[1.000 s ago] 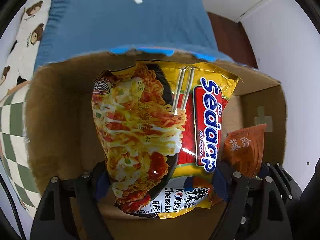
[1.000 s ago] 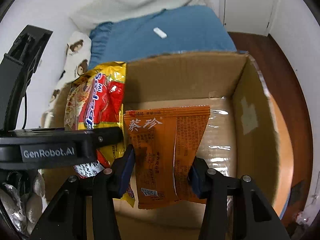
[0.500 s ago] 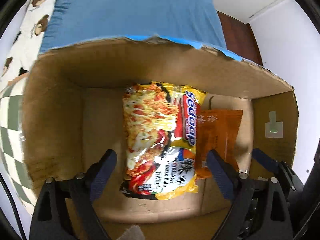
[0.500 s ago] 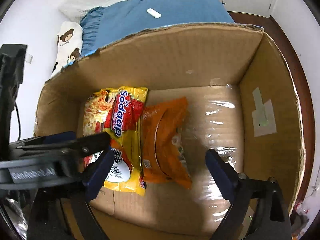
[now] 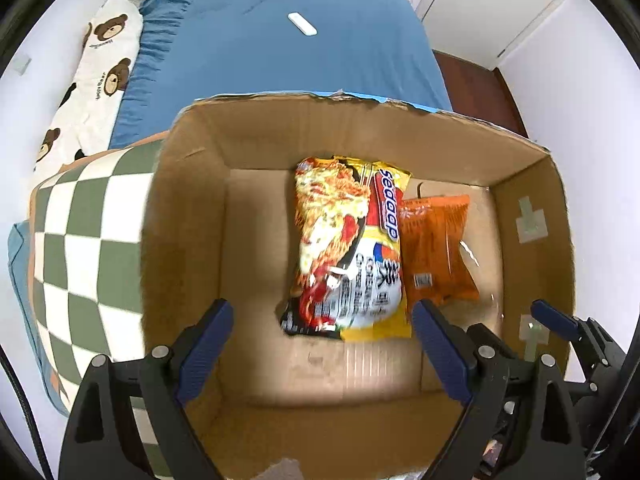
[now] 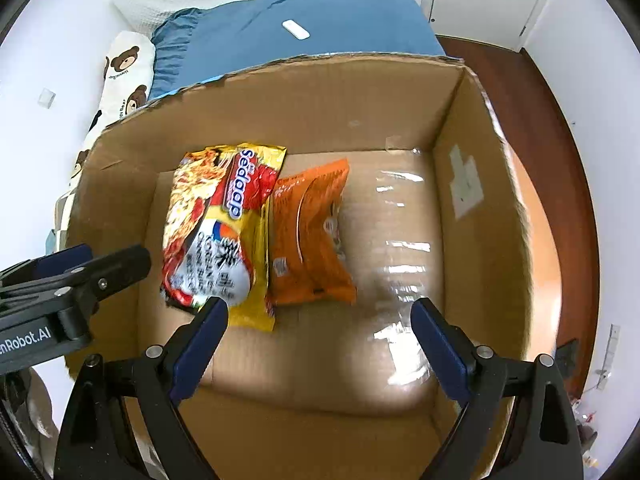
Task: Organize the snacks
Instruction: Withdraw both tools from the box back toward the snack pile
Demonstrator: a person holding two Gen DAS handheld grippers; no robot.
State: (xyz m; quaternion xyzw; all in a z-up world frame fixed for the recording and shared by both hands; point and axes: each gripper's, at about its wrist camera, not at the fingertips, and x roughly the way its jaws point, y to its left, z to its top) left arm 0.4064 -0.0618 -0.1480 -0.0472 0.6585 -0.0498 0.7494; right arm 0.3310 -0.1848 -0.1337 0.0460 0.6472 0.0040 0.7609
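Observation:
A yellow Sedaap noodle packet (image 5: 348, 248) lies flat on the floor of an open cardboard box (image 5: 188, 216). An orange snack packet (image 5: 434, 248) lies beside it on the right, touching it. Both also show in the right wrist view: the noodle packet (image 6: 218, 232) and the orange packet (image 6: 310, 236) in the box (image 6: 480, 184). My left gripper (image 5: 324, 320) is open and empty above the box's near side. My right gripper (image 6: 320, 320) is open and empty, higher over the box. The left gripper's side (image 6: 76, 276) shows at the left of the right wrist view.
The box stands against a bed with a blue sheet (image 5: 280, 52) and a small white object (image 5: 302, 24) on it. A bear-print pillow (image 5: 92, 80) and a green checked cushion (image 5: 88, 240) lie to the left. Dark wood floor (image 6: 532, 80) lies to the right.
Both grippers opened and let their packets drop to the box floor, then pulled back and up. The packets now lie flat side by side.

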